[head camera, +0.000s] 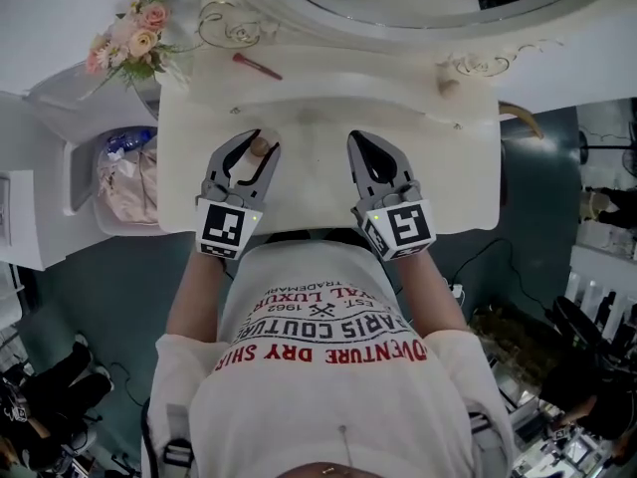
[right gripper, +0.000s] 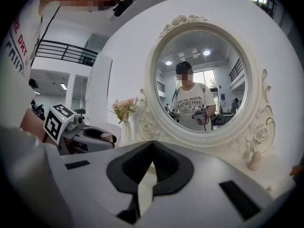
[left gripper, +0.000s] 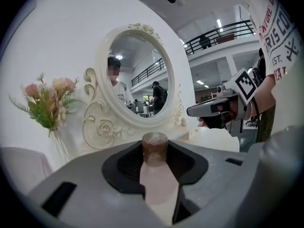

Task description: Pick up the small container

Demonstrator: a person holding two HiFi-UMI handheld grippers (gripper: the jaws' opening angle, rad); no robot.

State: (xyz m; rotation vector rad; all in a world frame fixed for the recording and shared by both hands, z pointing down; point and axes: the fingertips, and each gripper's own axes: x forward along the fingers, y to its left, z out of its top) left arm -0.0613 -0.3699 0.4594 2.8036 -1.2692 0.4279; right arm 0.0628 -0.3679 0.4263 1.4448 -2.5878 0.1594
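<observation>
The small container point(head camera: 260, 148) is a pale pink bottle with a brown cap. It sits between the jaws of my left gripper point(head camera: 258, 141), above the near left part of the white vanity table point(head camera: 318, 182). In the left gripper view the small container point(left gripper: 155, 172) stands upright between the dark pads, and the left gripper point(left gripper: 155, 150) is shut on it. To its right, my right gripper point(head camera: 360, 139) hovers over the table with its jaws together and nothing between them. The right gripper point(right gripper: 152, 145) shows the same, with the left gripper point(right gripper: 90, 137) and bottle off to its left.
An oval mirror point(right gripper: 204, 84) in an ornate white frame rises at the back of the table. A vase of pink flowers point(head camera: 134, 38) stands at the back left, with a red stick point(head camera: 257, 65) near it. A small pale figure point(right gripper: 255, 160) is at the back right. A bin with bags point(head camera: 124, 182) sits left of the table.
</observation>
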